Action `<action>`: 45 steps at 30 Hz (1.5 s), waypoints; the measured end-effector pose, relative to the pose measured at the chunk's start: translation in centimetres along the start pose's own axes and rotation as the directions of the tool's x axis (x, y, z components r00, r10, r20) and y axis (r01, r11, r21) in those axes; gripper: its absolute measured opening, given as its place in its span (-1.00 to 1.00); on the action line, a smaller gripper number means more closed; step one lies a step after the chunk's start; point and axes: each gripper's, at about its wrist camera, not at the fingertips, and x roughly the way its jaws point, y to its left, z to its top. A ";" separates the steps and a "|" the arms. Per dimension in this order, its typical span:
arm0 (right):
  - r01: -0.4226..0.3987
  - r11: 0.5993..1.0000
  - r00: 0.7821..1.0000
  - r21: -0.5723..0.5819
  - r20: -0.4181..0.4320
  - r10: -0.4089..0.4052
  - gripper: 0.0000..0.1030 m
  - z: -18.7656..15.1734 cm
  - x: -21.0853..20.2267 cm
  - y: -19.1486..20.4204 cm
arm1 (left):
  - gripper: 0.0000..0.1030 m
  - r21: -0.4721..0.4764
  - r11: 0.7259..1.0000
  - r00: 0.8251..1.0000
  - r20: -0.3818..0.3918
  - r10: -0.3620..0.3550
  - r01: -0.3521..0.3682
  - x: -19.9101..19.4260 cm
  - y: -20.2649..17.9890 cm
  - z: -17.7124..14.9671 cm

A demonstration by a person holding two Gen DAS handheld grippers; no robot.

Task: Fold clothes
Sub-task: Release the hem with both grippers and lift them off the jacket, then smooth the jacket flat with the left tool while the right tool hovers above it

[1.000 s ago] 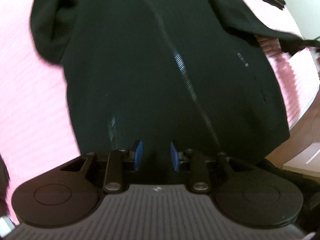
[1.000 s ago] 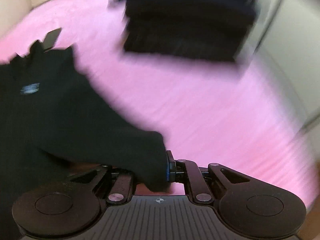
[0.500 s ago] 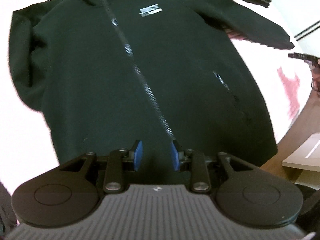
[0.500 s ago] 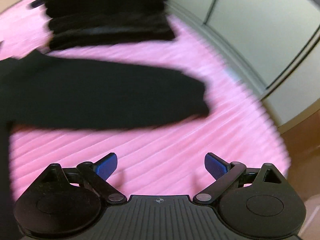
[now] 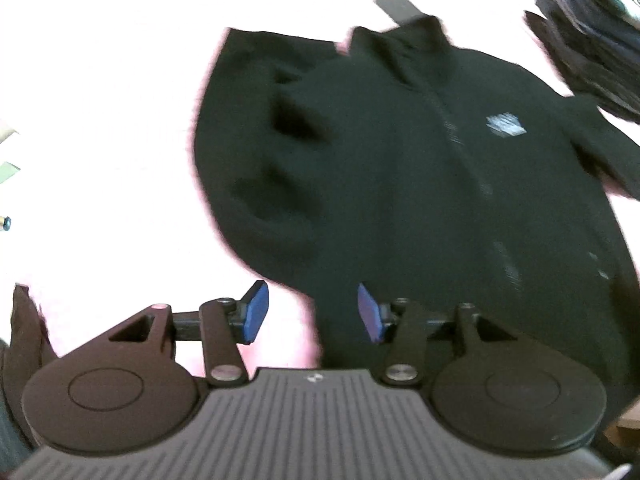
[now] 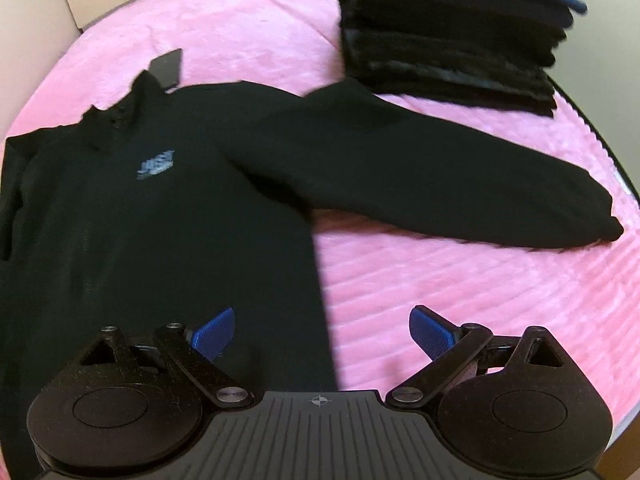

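One black jacket (image 6: pixel 160 220) lies flat, front up, on the pink blanket (image 6: pixel 440 280), right sleeve (image 6: pixel 460 188) stretched out to the right. Left gripper (image 5: pixel 308 312) hovers low over the near left hem, fingers parted wider than half a second ago, holding nothing. Right gripper (image 6: pixel 320 328) hangs spread wide above the near right edge, empty, the sleeve released. One stack of folded dark clothes (image 6: pixel 448 48) sits far right.

Black jacket (image 6: pixel 160 240) w/ grey-blue logo (image 6: pixel 157 164); pink ribbed blanket (image 6: pixel 460 280); blue tong pads (image 6: pixel 212 332).
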 end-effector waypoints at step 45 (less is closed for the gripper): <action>-0.071 0.941 0.997 -0.329 -0.050 0.058 0.88 -0.4 0.3 26.2 | -0.18 -0.564 0.815 0.978 0.064 0.200 -0.130 4.3 27.6 -11.5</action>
